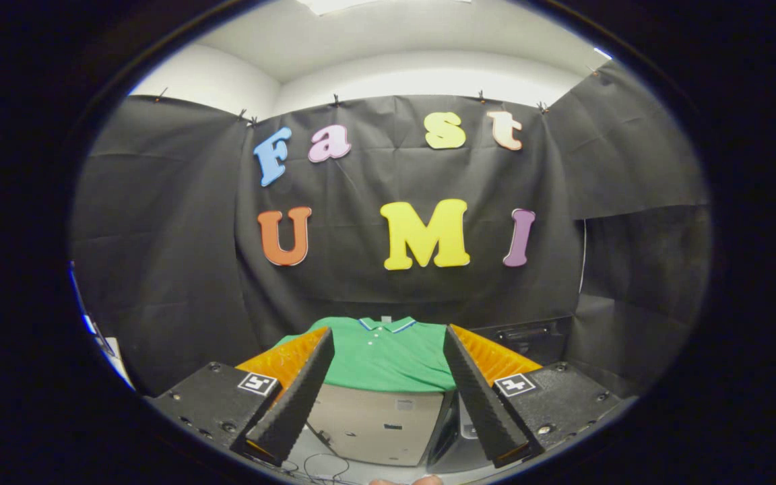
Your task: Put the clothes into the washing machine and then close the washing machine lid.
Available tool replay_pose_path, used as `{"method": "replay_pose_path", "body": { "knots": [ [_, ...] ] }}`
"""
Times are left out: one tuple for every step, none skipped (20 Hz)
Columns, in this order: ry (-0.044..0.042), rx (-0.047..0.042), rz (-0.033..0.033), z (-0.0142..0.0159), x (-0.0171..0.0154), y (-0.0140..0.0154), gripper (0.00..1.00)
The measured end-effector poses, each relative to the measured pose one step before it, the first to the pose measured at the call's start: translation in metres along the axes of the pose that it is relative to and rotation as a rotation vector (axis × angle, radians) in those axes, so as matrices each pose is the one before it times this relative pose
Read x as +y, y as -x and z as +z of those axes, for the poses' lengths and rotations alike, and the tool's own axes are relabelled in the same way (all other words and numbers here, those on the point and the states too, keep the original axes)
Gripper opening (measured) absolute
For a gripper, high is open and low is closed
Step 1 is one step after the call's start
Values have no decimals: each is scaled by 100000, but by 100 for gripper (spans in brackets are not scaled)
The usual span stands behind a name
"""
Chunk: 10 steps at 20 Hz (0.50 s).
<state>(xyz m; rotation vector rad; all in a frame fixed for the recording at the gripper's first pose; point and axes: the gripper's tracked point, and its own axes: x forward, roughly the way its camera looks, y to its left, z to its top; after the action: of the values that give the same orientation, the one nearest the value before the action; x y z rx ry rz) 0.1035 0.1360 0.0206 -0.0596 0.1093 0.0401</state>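
Observation:
A green polo shirt (388, 357) with a blue-and-white collar lies spread flat on top of a beige cabinet (374, 421), its hem hanging a little over the front edge. My gripper (386, 332) is open, with its two black ridged fingers (300, 391) spread wide and orange on their outer sides. The shirt lies just ahead of the fingers and shows between them, and neither finger touches it. A dark box-like unit (529, 335) with a handle recess stands beside the cabinet, behind the right finger. I cannot tell whether it is the washing machine.
The booth's black cloth wall hangs close behind the shirt and wraps round both sides. Thin cables (324, 465) lie on the pale floor below the cabinet front. A white object (115, 357) stands at the far left.

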Motion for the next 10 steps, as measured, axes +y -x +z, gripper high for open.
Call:
{"method": "replay_pose_path", "body": {
  "knots": [
    [1012, 487, 450, 599, 497, -788, 100],
    [-126, 556, 908, 594, 827, -864, 100],
    [-198, 1027, 1561, 435, 753, -754, 100],
    [273, 2236, 827, 8, 552, -774, 100],
    [523, 3610, 591, -108, 449, -909, 100],
    [537, 4184, 1119, -413, 343, -917, 100],
    [-13, 4169, 1690, -240, 448, -891, 100],
    [111, 2561, 2011, 162, 573, -1081, 100],
    [592, 2455, 251, 210, 93, -1025, 100],
    [1467, 1809, -147, 426, -133, -1067, 100]
  ]
}}
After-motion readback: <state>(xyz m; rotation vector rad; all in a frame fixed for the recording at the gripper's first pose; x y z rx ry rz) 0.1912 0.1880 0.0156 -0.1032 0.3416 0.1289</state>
